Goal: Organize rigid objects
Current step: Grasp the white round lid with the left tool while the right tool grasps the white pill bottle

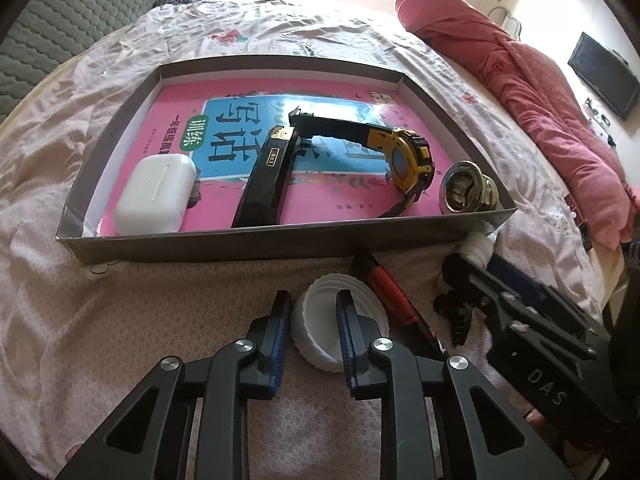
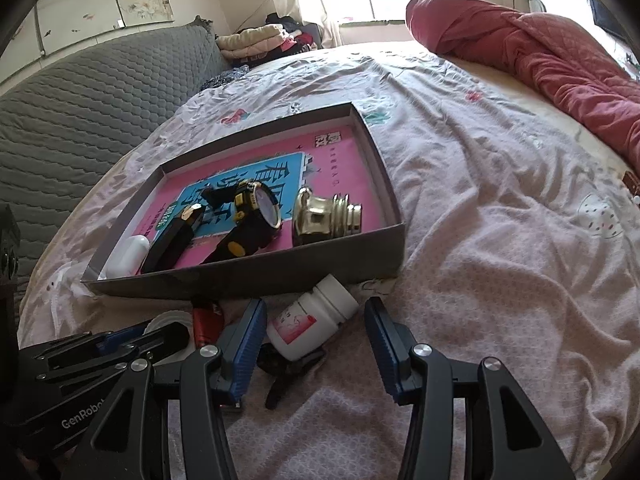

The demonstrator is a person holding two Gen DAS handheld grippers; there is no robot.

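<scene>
A grey cardboard tray (image 1: pixel 256 242) (image 2: pixel 248 276) on the bed holds a pink book, a white earbud case (image 1: pixel 154 200), a black bar (image 1: pixel 266 178), a yellow-black watch (image 1: pixel 408 160) (image 2: pixel 256 204) and a brass fitting (image 1: pixel 466 192) (image 2: pixel 324 216). My left gripper (image 1: pixel 314 300) straddles the rim of a white lid (image 1: pixel 360 332), jaws partly closed, one finger inside it. My right gripper (image 2: pixel 316 312) is open around a white pill bottle (image 2: pixel 316 320) lying in front of the tray. A red pen (image 1: pixel 394 300) (image 2: pixel 206 322) and a black clip (image 2: pixel 288 372) lie beside them.
A rolled red quilt (image 1: pixel 520 80) (image 2: pixel 540 48) lies along the bed's far right. A grey quilted headboard (image 2: pixel 88 104) is at the left. Folded clothes (image 2: pixel 256 40) are piled by the window. The rumpled pink sheet (image 2: pixel 500 240) spreads right of the tray.
</scene>
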